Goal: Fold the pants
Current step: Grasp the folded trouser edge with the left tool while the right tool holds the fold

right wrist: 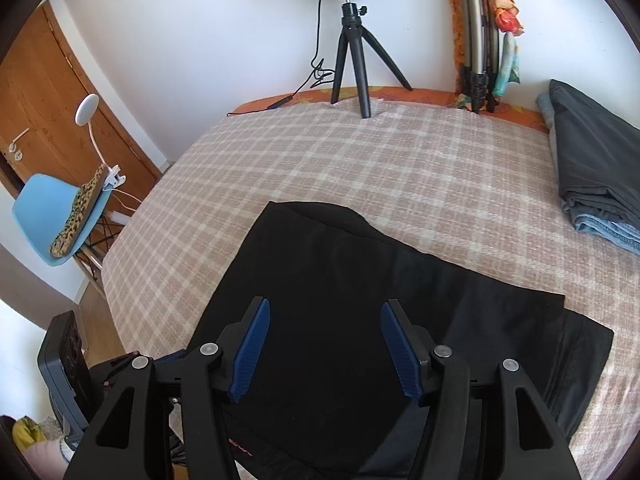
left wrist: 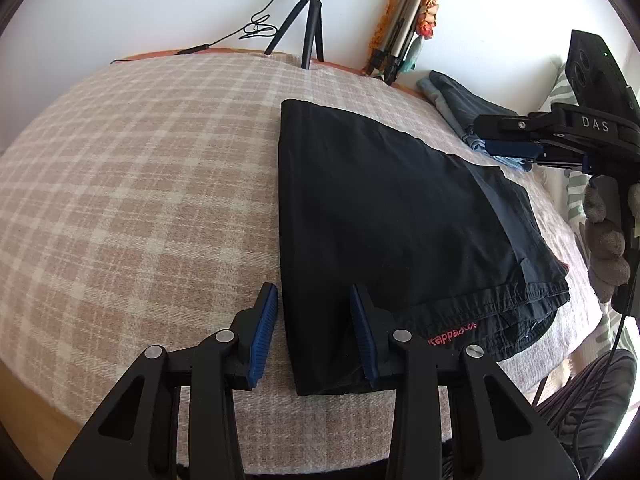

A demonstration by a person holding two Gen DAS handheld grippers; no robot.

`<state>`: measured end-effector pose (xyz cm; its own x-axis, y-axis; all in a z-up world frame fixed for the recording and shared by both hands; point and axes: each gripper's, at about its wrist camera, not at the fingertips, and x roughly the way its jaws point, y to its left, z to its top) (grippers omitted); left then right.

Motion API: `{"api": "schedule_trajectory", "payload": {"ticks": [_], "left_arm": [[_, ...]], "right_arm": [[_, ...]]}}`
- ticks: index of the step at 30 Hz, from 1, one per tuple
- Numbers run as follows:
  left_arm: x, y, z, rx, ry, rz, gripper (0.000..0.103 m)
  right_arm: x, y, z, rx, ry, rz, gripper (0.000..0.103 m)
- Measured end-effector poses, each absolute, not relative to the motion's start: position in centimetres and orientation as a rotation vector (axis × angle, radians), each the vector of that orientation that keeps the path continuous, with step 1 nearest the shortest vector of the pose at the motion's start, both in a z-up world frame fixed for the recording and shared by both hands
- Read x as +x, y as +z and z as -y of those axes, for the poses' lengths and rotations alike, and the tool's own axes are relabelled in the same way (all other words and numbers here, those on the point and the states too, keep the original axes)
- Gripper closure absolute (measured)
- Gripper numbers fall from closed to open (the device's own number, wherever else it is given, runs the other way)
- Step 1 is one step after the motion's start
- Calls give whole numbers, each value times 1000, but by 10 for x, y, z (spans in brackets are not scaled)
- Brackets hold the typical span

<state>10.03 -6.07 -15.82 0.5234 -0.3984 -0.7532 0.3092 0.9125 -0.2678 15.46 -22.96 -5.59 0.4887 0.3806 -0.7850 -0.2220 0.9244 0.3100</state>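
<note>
The folded black fabric pants point(left wrist: 384, 208) run lengthwise away from the spread left claw point(left wrist: 314, 336), which straddles their near corner; the right claw point(right wrist: 326, 350), also spread, hovers empty above.

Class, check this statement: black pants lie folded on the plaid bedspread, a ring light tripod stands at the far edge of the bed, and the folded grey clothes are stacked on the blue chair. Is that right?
Not quite. The folded grey clothes lie on the plaid bedspread itself, not on the blue chair, which holds a leopard-print item; the right wrist view shows this. The black pants and tripod are as stated.
</note>
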Motion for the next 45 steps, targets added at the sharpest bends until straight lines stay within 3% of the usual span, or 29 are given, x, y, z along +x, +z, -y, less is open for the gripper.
{"api": "schedule_trajectory", "payload": {"ticks": [7,14,28,30,34,38,41,45], "left_arm": [[101,-159,46,-257,-460,-919,76],[97,-154,41,-319,-509,-884,77],[98,-147,48,-321,-545,-858,80],[95,-146,48,-320,-548,-855,80],[94,-145,52,-297,-538,-853,80],[92,-147,55,-291,-540,-869,74],[92,-150,57,-273,-503,-901,53],[92,-156,59,-314,-513,-927,55]], "right_arm": [[186,-65,167,112,414,-1071,35],[224,-92,119,86,427,-1211,35],[255,-130,55,-250,255,-1383,36],[255,-130,51,-266,259,-1385,40],[256,-126,54,-280,251,-1377,73],[254,-121,67,-213,286,-1363,92],[251,-115,76,-137,304,-1334,98],[247,-103,95,-55,326,-1297,101]]}}
